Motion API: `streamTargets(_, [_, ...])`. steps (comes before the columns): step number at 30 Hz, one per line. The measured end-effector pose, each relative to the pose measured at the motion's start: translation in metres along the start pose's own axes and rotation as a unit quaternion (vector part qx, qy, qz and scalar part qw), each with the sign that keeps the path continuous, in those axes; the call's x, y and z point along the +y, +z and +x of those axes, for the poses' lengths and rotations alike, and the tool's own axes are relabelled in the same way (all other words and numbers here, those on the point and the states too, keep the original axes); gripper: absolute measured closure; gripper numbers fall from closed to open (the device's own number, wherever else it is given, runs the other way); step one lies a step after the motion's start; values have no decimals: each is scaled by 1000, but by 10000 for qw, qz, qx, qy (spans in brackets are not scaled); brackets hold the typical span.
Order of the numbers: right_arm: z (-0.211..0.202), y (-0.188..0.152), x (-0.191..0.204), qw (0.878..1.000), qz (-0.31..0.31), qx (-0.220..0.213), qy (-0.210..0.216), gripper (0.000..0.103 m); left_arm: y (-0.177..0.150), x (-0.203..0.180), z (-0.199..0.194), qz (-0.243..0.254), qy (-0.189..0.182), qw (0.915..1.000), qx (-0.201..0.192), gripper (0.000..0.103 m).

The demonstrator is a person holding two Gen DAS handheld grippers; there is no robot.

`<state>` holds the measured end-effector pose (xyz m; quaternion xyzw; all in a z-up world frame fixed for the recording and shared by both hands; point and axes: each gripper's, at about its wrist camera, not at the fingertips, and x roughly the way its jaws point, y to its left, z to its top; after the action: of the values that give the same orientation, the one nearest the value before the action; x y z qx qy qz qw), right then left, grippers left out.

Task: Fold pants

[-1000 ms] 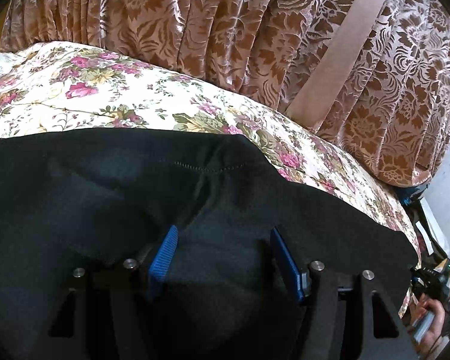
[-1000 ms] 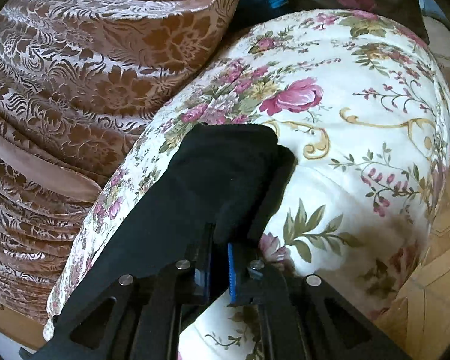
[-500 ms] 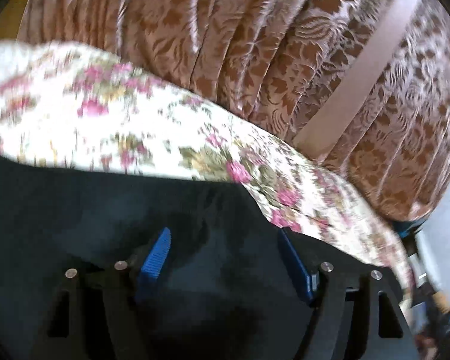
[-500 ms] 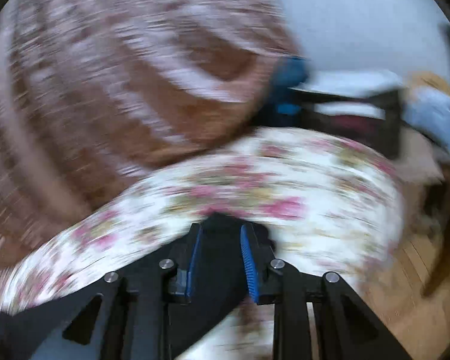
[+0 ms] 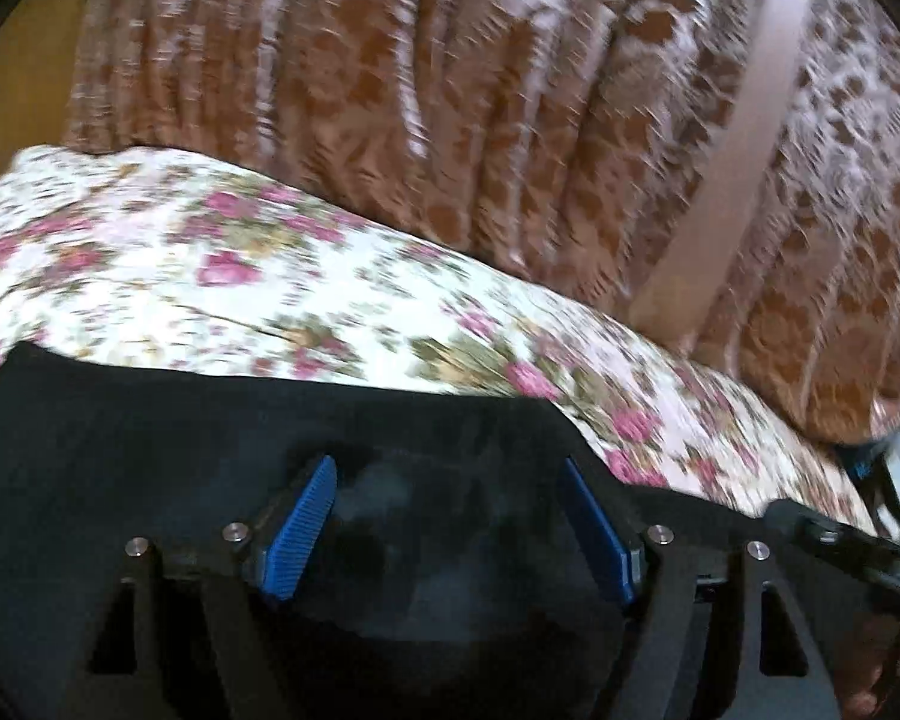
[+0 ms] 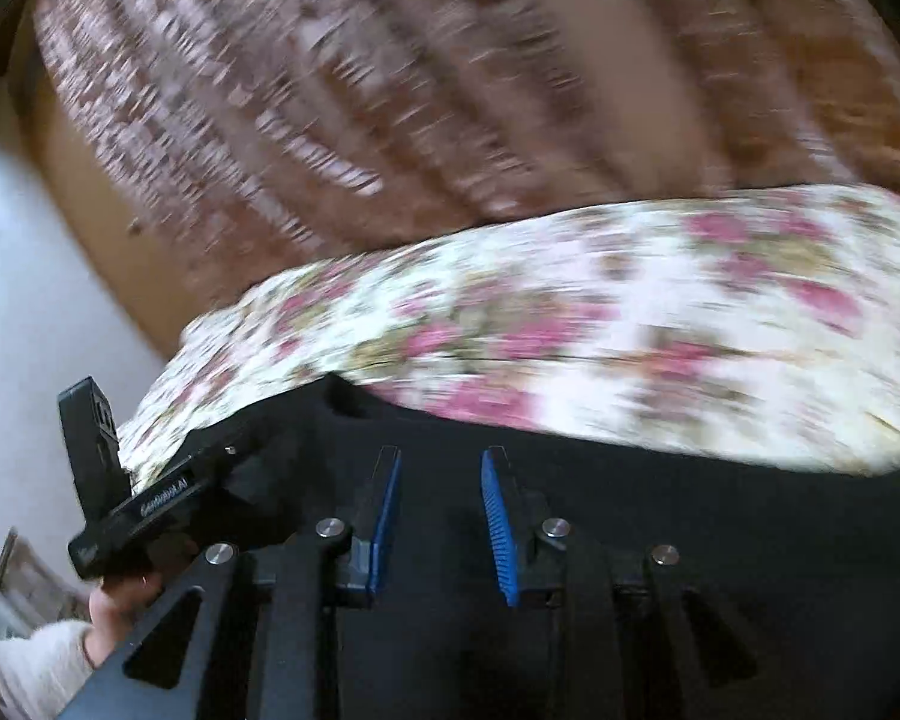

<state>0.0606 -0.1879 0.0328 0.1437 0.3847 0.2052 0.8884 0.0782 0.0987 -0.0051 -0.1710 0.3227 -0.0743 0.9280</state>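
The left gripper (image 5: 450,516) is hovering with jaws spread wide, the black pants (image 5: 150,456) lying beneath and between them on the floral bedspread (image 5: 210,276). The right gripper (image 6: 441,519) is hovering part-open, gripping nothing. Likely between folds; next, each needs an edge to pinch.

place: home, a living room or bedroom | seat: sofa or bed under a cream cover (image 5: 222,276) printed with pink roses; brown patterned upholstery (image 5: 510,108) rising behind it | wall: plain white wall (image 6: 24,276) at one side; both views blurred
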Motion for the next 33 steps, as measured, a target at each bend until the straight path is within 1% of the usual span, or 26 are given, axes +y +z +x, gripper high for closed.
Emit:
streamTargets(2, [28,13,17,9995,-209,175,178,76,1,3,-6,-53,98,9999,-38,22])
streamTargets(5, [70,29,40,9967,-514,497,383,76,0,3,-14,200,536,9983,-82,22])
streamTargets(6, [83,32,45,9954,-573,636,434,76,0,4,-16,223,580,9980,-108,22])
streamTargets(8, [103,34,51,9928,-647,904,455,76,-2,9,-15,218,543,9983,-57,17])
streamTargets(9, [116,33,54,9893,-699,1156,548,76,-3,12,-12,182,505,9986,34,17])
streamTargets(11, [128,29,55,9864,-795,1320,564,76,-4,16,-2,66,527,9982,272,17])
streamTargets(13, [135,27,58,9855,-1022,1306,367,88,-6,19,5,21,591,9975,379,17])
streamTargets(14, [139,27,59,9843,-1118,1331,309,90,-5,18,7,13,636,9972,397,17])
streamTargets(15, [143,29,59,9849,-1167,1269,179,91,-2,17,12,17,733,9963,455,17])
streamTargets(18, [154,37,53,9882,-974,1181,-3,93,2,15,30,138,1003,9923,713,17])
streamTargets(19, [160,38,51,9889,-958,1129,-89,94,1,12,41,269,1136,9892,888,15])
streamTargets(20, [166,38,49,9891,-954,1109,-170,94,0,11,45,345,1176,9879,948,10])
streamTargets(22, [177,40,45,9897,-846,1140,-155,94,-3,2,51,616,1288,9844,1025,7])
streamTargets(24, [173,42,41,9914,-749,1068,-59,92,-3,-1,52,717,1344,9827,1049,6])
streamTargets(25, [169,43,37,9926,-660,1021,23,86,-3,1,49,674,1304,9836,1044,6])
streamTargets(26, [162,46,32,9943,-503,935,135,83,-1,2,45,600,1242,9852,1015,7])
streamTargets(27, [146,48,23,9967,-204,682,384,80,1,3,41,555,1210,9863,976,9])
streamTargets(28, [135,49,18,9977,-19,484,480,80,3,4,34,482,1146,9884,875,13])
streamTargets(29, [114,49,9,9979,248,194,571,80,5,3,29,441,1097,9897,803,15])
streamTargets(30, [98,47,4,9977,353,61,574,80,6,1,24,420,1011,9912,744,15])
streamTargets(31, [87,45,1,9980,359,5,518,80,8,-4,20,444,899,9925,700,17])
streamTargets(32, [71,40,-1,9989,269,-38,373,80,9,-11,17,526,760,9935,672,25])
streamTargets(33, [63,35,-1,9995,167,-14,282,80,10,-17,18,607,673,9935,682,30])
